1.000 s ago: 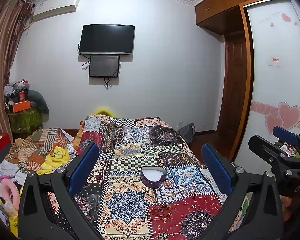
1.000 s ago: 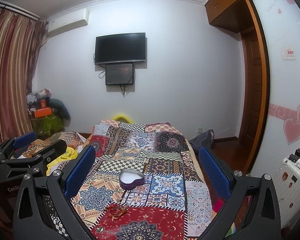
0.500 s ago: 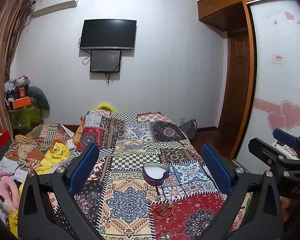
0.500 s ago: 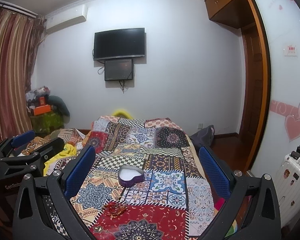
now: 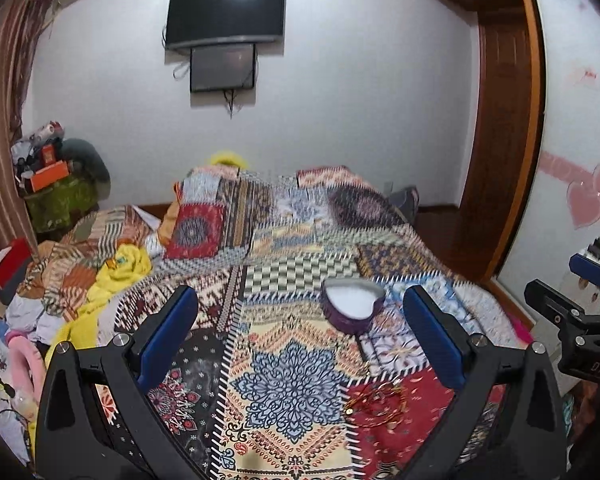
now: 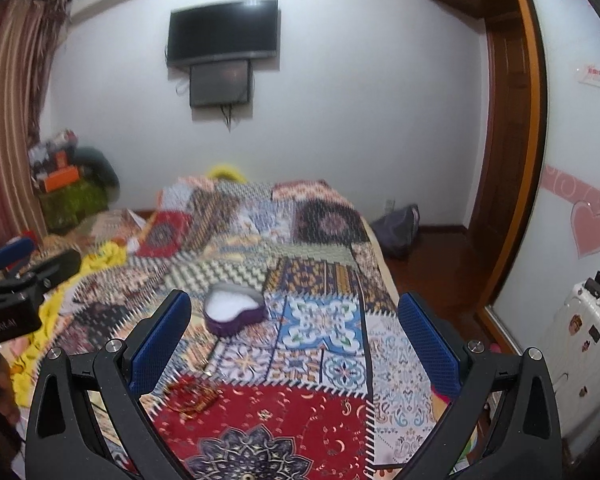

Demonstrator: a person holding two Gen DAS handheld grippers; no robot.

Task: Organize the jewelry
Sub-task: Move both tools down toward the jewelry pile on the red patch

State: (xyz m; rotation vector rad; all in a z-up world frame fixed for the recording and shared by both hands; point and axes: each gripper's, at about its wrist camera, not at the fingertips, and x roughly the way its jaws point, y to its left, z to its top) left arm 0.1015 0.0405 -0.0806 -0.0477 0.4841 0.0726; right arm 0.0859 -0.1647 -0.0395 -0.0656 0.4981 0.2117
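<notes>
Jewelry (image 5: pixel 380 398): a loose tangle of red-and-gold bangles and chain on the red patch of the patchwork bedspread (image 5: pixel 288 384), near the foot of the bed. Individual pieces are blurred; count not readable.

Relative to left tongs (image 5: pixel 300 336): the jewelry lies below and right of the gap's midline, nearer the right-hand pad, not touching either pad. Relative to right tongs (image 6: pixel 296 336): the same pile (image 6: pixel 192 394) sits low and to the left, just beside the left-hand pad in the picture, apparently clear of it.

Heart-shaped box (image 5: pixel 352 306): purple wall, white interior, open top, upright on the bedspread beyond the jewelry and apart from it. In the right wrist view it (image 6: pixel 234 312) falls inside the gap, toward the left pad.

Left tongs: blue pads spread wide, nothing between them. Right tongs: likewise spread wide and empty. Both are held above the bed. Each tool shows at the edge of the other's view.

Beyond: crumpled clothes (image 5: pixel 112 268) at the bed's left, wall-mounted TV (image 5: pixel 226 14) on the far wall.
</notes>
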